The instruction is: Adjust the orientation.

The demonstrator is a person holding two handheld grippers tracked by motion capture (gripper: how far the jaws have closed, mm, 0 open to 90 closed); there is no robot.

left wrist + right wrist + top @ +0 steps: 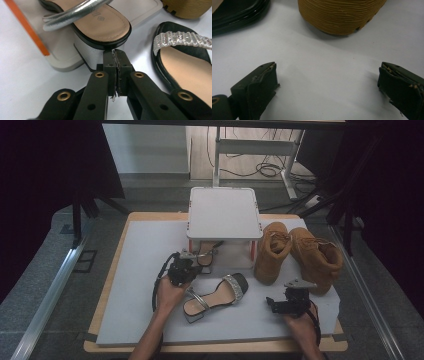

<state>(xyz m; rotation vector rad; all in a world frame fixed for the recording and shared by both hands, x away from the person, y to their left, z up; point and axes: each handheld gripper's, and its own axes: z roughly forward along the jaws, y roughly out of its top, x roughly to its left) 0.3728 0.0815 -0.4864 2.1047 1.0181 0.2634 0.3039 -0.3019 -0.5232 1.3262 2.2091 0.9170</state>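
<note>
Left side of the table [125, 285]: the left hand [170, 295] holds the left gripper [186, 265], which points toward 1 o'clock at the lower level of the white rack [224, 212]. In the left gripper view the jaws stand pressed flat together with nothing between them, tips [115, 53] just at the rim of the heel of the silver-strapped sandal [100, 23]. Whether the tips touch that rim cannot be told. This sandal sits on the rack's white base shelf, heel end overhanging toward the gripper, its block heel silver, its strap arching over the tan insole. An orange post [27, 27] of the rack stands at 10 o'clock from the jaw tips.

Centre: the second sandal [216, 296] lies flat on the grey mat, toe toward 1 o'clock, rhinestone band across the front, ankle strap at the near end. It lies just beside the left gripper, at its 4 o'clock, and apart from it.

Right: two tan boots [299, 252] stand side by side at 3 o'clock from the rack. The right gripper [291, 301] rests near the table's front edge, at 6 o'clock from the boots, held by the right hand [300, 322]. Its jaws stand wide apart over bare mat, holding nothing; a boot's ribbed sole [339, 15] lies ahead at 12 o'clock.
</note>
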